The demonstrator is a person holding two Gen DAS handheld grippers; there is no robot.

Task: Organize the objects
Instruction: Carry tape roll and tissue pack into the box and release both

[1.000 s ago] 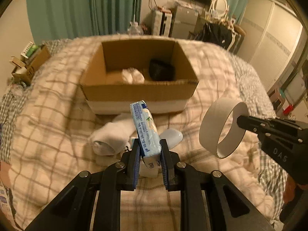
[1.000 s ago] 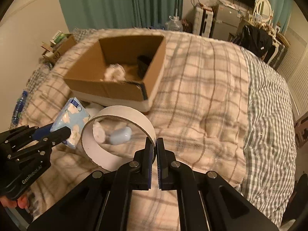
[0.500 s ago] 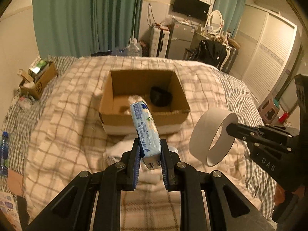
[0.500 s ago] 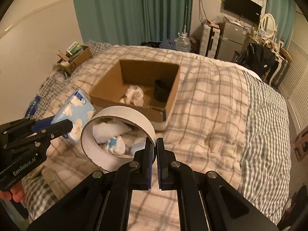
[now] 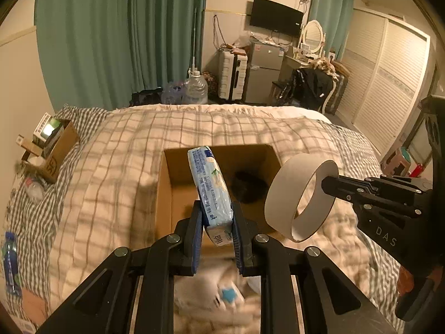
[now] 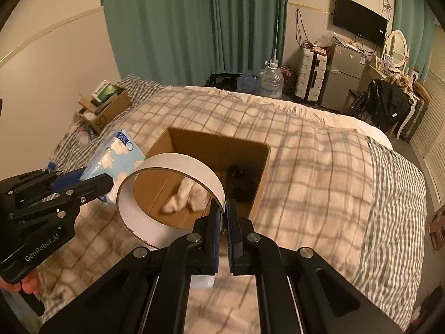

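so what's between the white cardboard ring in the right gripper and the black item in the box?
Right wrist view: just the open brown cardboard box's floor. The white crumpled cloth shows through the white cardboard ring, left of the black item.

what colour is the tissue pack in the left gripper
Light blue with white flower shapes, clearest in the right wrist view: tissue pack, left gripper.

Teal curtains (image 5: pixel 122 36), wall-mounted television (image 5: pixel 275 16)

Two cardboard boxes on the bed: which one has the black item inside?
The large open box mid-bed, just ahead of both grippers; the black item sits beside white socks. The small box by the wall holds cartons.
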